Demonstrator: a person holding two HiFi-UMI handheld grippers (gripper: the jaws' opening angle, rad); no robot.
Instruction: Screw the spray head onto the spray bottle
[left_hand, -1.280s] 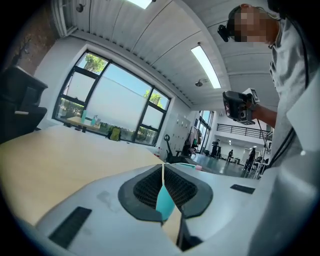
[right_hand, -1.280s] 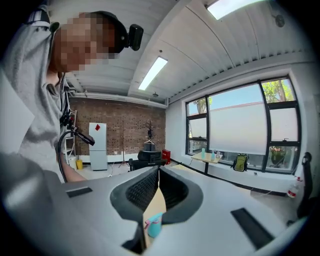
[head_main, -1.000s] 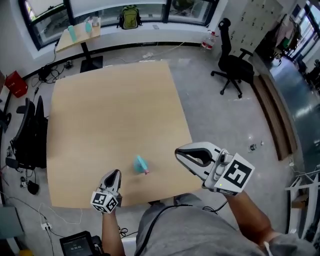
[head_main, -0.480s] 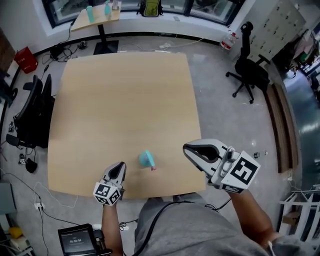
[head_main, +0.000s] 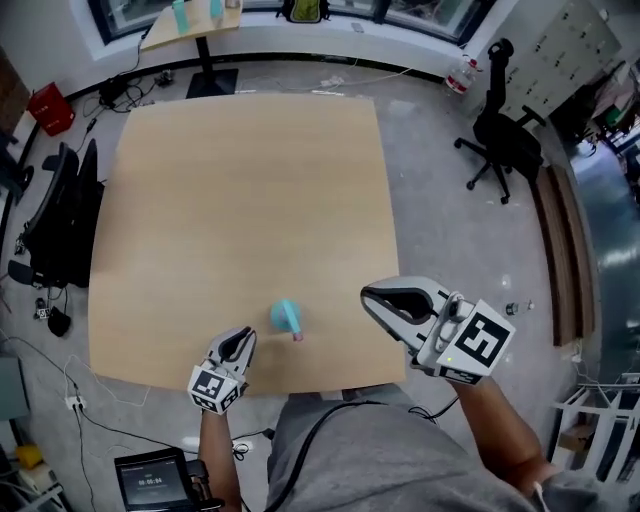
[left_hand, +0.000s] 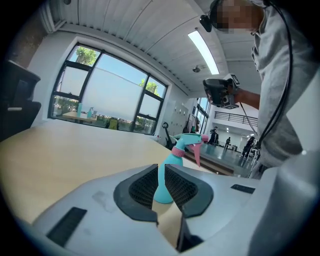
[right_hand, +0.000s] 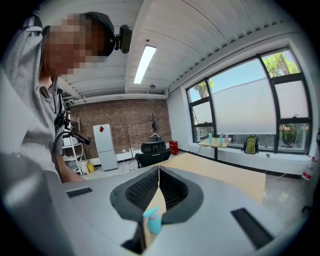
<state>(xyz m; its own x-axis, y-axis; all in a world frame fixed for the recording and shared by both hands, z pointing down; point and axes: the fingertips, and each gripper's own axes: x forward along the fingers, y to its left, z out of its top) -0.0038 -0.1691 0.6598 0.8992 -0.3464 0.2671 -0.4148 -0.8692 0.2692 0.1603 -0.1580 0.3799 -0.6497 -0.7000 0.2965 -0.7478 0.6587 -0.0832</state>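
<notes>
A wooden table (head_main: 240, 180) spreads out ahead of my left gripper (head_main: 241, 337) and my right gripper (head_main: 368, 298). Far beyond it, ahead of the left gripper, a small side table (head_main: 190, 30) carries teal bottles (head_main: 180, 15), and a green backpack (head_main: 304, 10) lies just right of it. A black office chair (head_main: 505, 135) stands well ahead and right of my right gripper. Another dark chair (head_main: 62, 225) sits off to the left of my left gripper, with a red box (head_main: 50, 108) beyond it.

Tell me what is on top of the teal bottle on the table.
A teal spray head sits on the bottle, with a pink trigger and a pink collar around the neck. The collar covers the neck, so how far it is screwed down cannot be seen.
</notes>
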